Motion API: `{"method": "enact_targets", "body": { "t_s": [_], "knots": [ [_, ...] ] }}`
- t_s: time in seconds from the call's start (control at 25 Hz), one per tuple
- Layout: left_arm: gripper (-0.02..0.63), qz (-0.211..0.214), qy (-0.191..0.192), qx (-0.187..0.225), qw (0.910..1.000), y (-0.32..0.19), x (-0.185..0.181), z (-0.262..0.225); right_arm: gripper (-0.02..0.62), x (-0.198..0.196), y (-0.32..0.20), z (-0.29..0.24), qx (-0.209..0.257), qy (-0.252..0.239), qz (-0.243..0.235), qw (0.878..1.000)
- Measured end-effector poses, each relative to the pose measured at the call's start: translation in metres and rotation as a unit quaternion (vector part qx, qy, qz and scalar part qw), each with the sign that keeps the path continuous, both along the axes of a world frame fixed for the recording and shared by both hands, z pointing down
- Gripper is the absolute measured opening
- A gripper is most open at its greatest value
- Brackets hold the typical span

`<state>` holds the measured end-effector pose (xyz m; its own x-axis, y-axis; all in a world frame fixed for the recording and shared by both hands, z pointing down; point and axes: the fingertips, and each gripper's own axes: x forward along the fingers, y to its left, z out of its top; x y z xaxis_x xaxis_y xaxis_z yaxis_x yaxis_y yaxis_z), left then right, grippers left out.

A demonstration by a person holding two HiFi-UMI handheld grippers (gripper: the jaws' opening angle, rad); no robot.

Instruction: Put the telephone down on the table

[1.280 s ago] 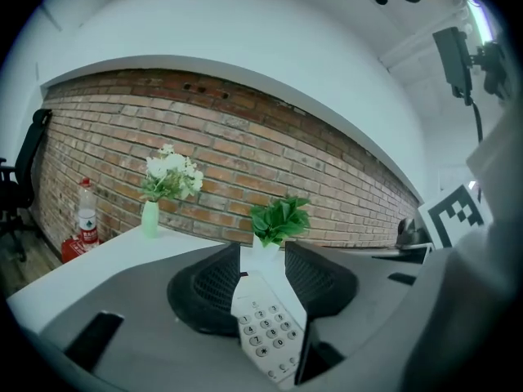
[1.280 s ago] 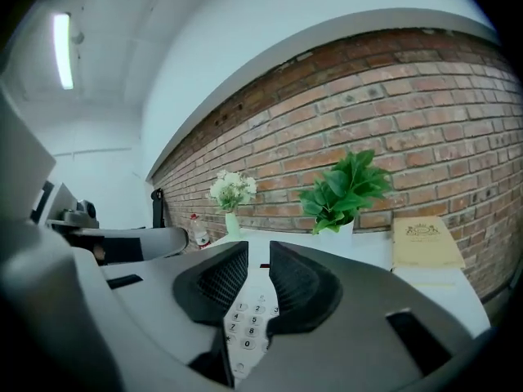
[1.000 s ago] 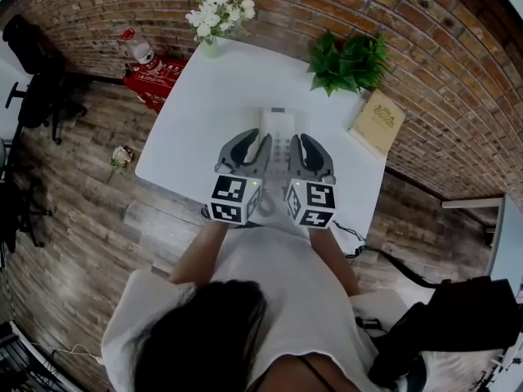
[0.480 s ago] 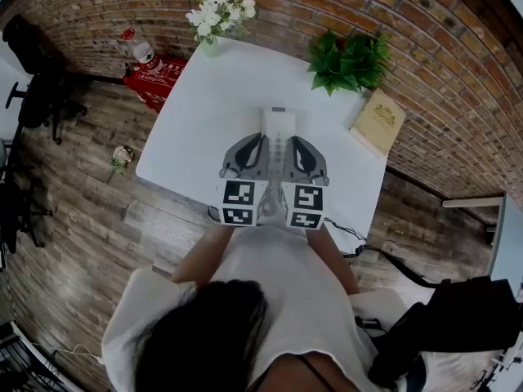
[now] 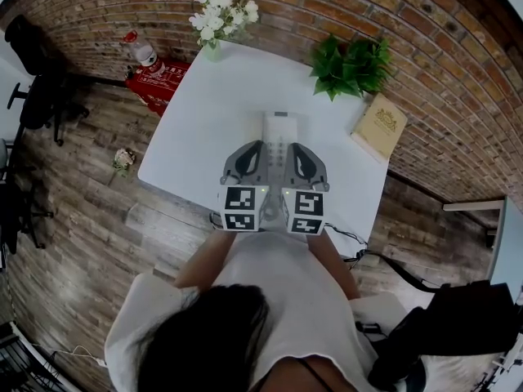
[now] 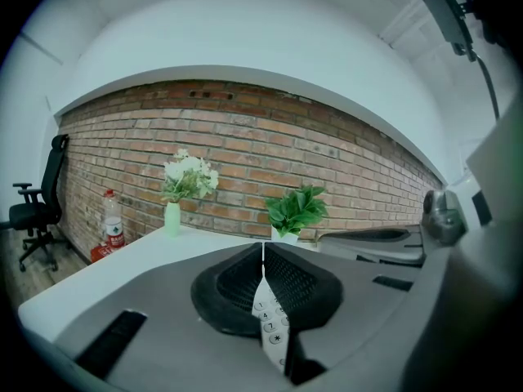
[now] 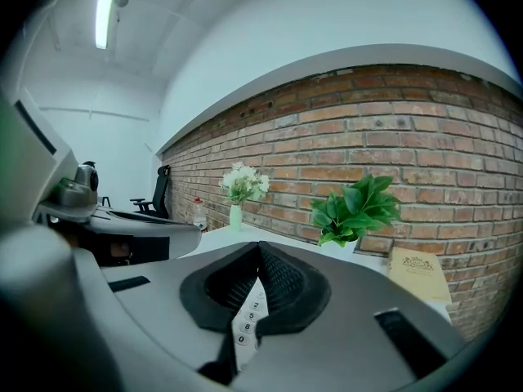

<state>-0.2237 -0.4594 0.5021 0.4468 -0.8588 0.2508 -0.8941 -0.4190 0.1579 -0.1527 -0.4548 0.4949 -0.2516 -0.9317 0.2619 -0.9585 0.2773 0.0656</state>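
Way off to the left of the left gripper (image 5: 260,145) there's a bottle (image 5: 140,49) off the table (image 5: 188,129). Flowers (image 5: 219,11) sit ahead-left, with a plant (image 5: 351,64) and a book (image 5: 379,126) ahead-right of the right gripper (image 5: 291,147). Nothing's blocking the phone (image 5: 276,127). It lies flat on the table, keypad up, under and between both grippers, and its long axis runs straight ahead past their tips. Both sets of jaws have just been closing and are now shut with nothing in them. The grippers sit closer together than a second ago.
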Motion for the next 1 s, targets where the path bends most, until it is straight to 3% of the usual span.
{"method": "enact_targets", "body": {
  "t_s": [1.0],
  "knots": [
    [0.031,0.000,-0.001,0.003,1.0000,-0.014,0.002,-0.003,0.026,0.006,-0.009,-0.001,0.006,0.007,0.008,1.000]
  ]
}}
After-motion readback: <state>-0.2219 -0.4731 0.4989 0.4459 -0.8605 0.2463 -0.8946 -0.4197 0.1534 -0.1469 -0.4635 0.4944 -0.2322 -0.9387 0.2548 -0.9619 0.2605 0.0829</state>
